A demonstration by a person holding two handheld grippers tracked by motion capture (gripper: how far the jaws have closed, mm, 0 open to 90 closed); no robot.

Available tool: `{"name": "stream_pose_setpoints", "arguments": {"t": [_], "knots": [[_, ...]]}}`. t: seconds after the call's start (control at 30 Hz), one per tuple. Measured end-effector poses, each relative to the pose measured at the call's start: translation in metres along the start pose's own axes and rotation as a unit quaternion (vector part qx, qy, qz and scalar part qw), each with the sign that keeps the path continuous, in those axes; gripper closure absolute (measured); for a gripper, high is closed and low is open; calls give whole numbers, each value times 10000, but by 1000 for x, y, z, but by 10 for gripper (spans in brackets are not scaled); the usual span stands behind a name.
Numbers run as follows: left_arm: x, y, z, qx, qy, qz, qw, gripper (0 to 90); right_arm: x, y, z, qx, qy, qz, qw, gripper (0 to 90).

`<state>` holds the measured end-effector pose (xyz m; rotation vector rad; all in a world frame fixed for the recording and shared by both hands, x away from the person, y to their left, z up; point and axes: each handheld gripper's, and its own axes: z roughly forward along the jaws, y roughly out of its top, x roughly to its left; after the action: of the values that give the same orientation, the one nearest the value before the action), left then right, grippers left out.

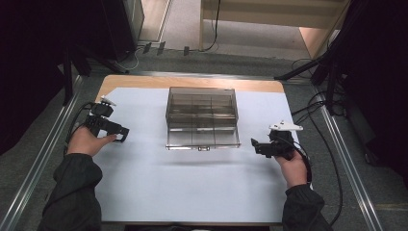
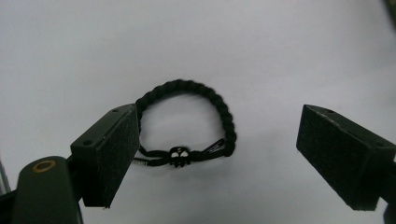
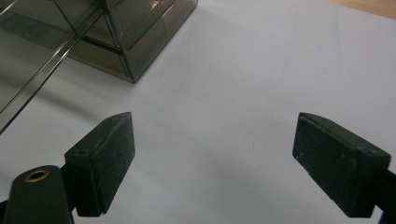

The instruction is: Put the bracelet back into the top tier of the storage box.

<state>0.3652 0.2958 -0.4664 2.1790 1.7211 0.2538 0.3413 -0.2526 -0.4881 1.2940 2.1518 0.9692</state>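
A black braided bracelet with a small skull bead lies flat on the white sheet. My left gripper is open just above it, one jaw on each side of the loop, and the left pad overlaps its left edge. In the high view the left gripper is at the sheet's left side and my right gripper at its right, both pointing inward. The right gripper is open over bare sheet with nothing between its jaws.
A smoky clear compartment box stands in the middle of the white sheet, with a latch at its front edge; its corner shows ahead-left of the right gripper. I cannot tell if its lid is open. Cables trail from both grippers off the table sides.
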Motion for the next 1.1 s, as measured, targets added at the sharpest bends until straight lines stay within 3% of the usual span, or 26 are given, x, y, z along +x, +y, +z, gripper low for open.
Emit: {"name": "stream_pose_setpoints", "arguments": {"t": [0.3,0.6,0.83,1.03,1.1], "knots": [[11,-8,12,379,44,-535,9978,146,-1,-1,-1,14,-12,24,10000,140],[9,-14,25,500,38,-871,9949,155,-2,-1,-2,-10,-15,30,10000,140],[7,-10,31,405,235,-864,9952,164,-1,-1,-2,-7,-2,17,10000,140],[-2,-10,34,513,647,-516,9952,203,-2,-1,-3,-19,-21,36,10000,140],[-3,-11,34,506,649,-438,9956,215,-2,-1,-3,-18,-18,36,10000,140]]}}
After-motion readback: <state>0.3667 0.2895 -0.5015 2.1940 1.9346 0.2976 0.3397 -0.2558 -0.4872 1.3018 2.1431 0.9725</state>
